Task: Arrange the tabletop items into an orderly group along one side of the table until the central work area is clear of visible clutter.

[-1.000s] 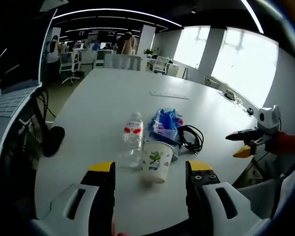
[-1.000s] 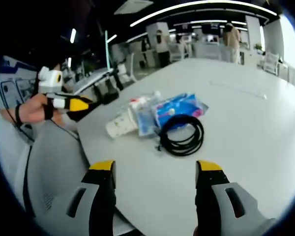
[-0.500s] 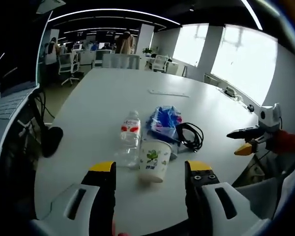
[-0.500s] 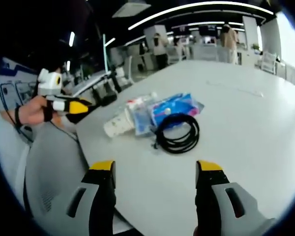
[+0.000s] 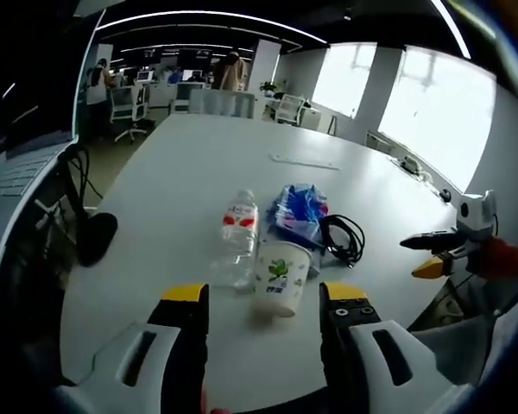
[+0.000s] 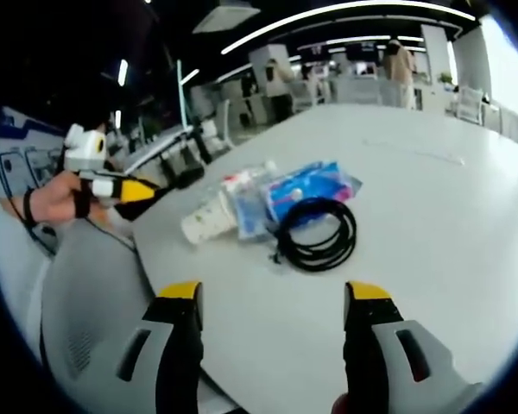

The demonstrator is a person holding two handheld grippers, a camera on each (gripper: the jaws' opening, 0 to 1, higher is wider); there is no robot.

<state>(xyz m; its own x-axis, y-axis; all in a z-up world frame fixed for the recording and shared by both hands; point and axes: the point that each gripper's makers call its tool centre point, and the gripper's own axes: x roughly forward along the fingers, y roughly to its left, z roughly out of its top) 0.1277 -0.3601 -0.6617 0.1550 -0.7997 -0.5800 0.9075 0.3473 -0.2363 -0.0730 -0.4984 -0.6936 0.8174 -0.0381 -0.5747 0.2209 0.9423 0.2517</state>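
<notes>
A white paper cup (image 5: 281, 278) with a green print stands on the white table (image 5: 173, 198), just beyond my open left gripper (image 5: 262, 295). Left of the cup lies a clear water bottle (image 5: 236, 235) with a red label. Behind them sit a blue plastic packet (image 5: 300, 210) and a coiled black cable (image 5: 344, 238). In the right gripper view the cup (image 6: 202, 223), bottle (image 6: 243, 200), packet (image 6: 306, 185) and cable (image 6: 319, 234) lie clustered ahead of my open right gripper (image 6: 271, 293). The right gripper (image 5: 432, 253) enters the left gripper view from the right; the left gripper (image 6: 138, 189) shows at the left of the right gripper view.
A grey chair (image 6: 91, 302) stands at the table's near edge. A thin white strip (image 5: 304, 162) lies farther up the table. A black object (image 5: 96, 238) sits on the floor by the table's left edge. Office desks, chairs and people stand far behind.
Both views shifted slightly with the hands. The cup sits a little closer between my left jaws. The items on the table have not moved.
</notes>
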